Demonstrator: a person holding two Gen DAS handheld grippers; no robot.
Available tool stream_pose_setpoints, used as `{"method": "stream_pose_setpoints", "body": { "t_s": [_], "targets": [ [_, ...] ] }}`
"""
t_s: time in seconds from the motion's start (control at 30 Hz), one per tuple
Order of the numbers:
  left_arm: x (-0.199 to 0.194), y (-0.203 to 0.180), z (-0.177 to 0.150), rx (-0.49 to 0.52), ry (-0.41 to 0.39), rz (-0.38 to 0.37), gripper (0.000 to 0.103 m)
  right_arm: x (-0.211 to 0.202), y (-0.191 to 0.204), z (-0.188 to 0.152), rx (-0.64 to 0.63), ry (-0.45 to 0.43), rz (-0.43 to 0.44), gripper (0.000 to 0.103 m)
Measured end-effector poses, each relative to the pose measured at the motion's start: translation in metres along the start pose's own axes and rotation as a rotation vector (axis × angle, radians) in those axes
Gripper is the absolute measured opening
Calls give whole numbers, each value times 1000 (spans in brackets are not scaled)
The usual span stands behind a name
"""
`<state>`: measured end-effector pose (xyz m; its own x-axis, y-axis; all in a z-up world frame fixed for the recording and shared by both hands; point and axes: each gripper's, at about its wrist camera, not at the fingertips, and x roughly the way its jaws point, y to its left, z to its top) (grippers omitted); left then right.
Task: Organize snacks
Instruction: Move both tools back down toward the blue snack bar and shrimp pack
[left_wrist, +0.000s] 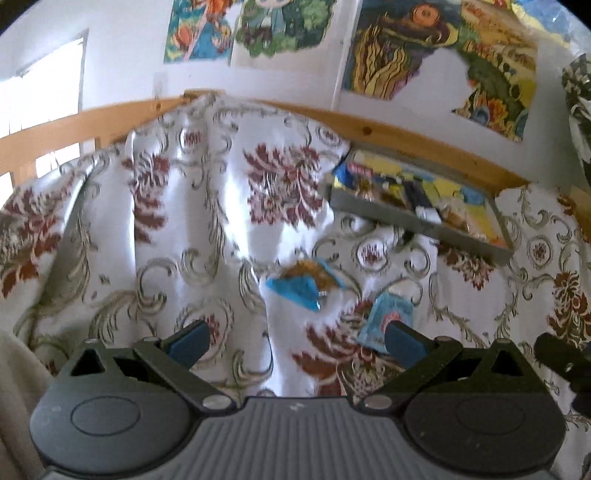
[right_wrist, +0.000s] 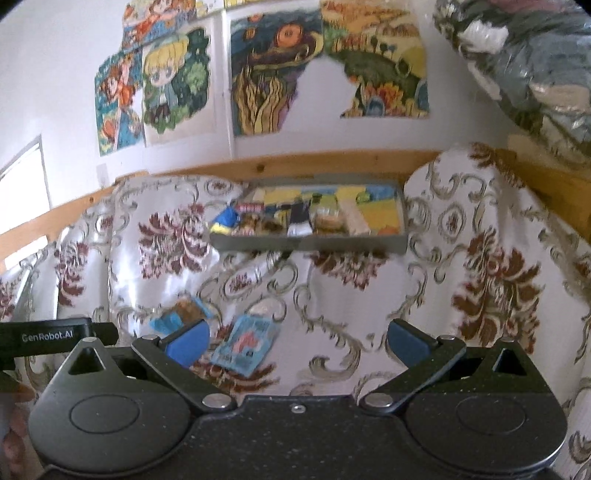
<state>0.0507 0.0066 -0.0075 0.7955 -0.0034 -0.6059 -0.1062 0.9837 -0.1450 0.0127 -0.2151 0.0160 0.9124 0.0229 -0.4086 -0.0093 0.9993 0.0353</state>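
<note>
A floral bedspread (right_wrist: 177, 236) covers the bed, with a grey tray (right_wrist: 308, 242) of snacks at the far side against the wooden rail (right_wrist: 317, 162). Near me lie two loose blue snack packets (right_wrist: 243, 345) (right_wrist: 183, 315). My left gripper (left_wrist: 295, 341) and right gripper (right_wrist: 295, 341) both gape wide, empty.

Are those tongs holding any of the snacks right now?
No. Both the left tongs and right tongs are open and empty; two snack packets lie loose on the cloth.
</note>
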Motion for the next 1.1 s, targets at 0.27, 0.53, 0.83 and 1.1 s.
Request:
{"method": "stream_pose_setpoints", "body": {
  "t_s": [0.27,0.53,0.83,1.1],
  "targets": [
    [11,3,-2,-11,94,32,103,13,5,-7,-16,81,6,102],
    [21,4,-3,-11,160,45,103,21,11,-10,-32,122,25,102],
    [41,11,2,-38,284,34,103,36,17,-11,-46,163,32,102],
    [69,14,8,-15,402,9,103,53,22,-11,-88,197,25,102]
  ]
}}
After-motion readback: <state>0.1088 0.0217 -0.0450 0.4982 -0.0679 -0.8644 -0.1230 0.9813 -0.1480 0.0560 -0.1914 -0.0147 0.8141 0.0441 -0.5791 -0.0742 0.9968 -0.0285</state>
